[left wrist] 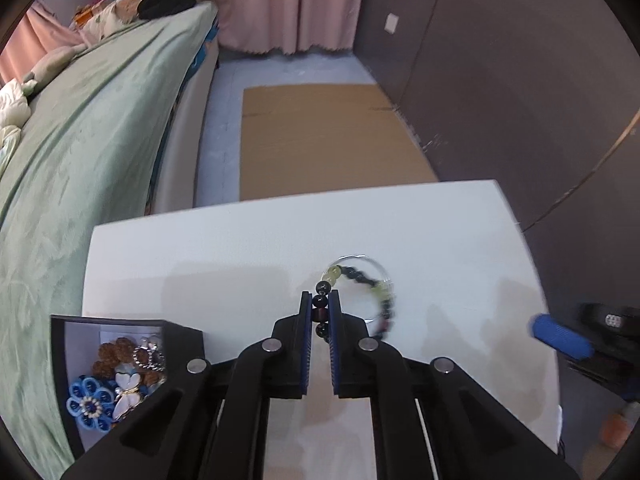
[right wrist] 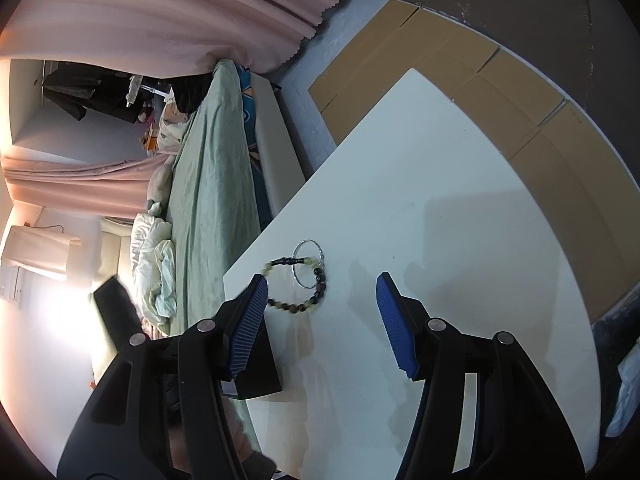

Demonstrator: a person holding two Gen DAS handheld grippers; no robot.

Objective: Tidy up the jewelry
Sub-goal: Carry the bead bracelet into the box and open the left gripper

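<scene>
Here, left tongs clamped on beaded bracelet, right tongs spread wide, white table

Both wrist views – down on table – bracelet shared.

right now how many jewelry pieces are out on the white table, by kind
beaded bracelet: 1, pinched in the shut left gripper
thin metal hoop: 1, overlapping the bracelet
total: 2
The pieces in the black box are not counted.
</scene>
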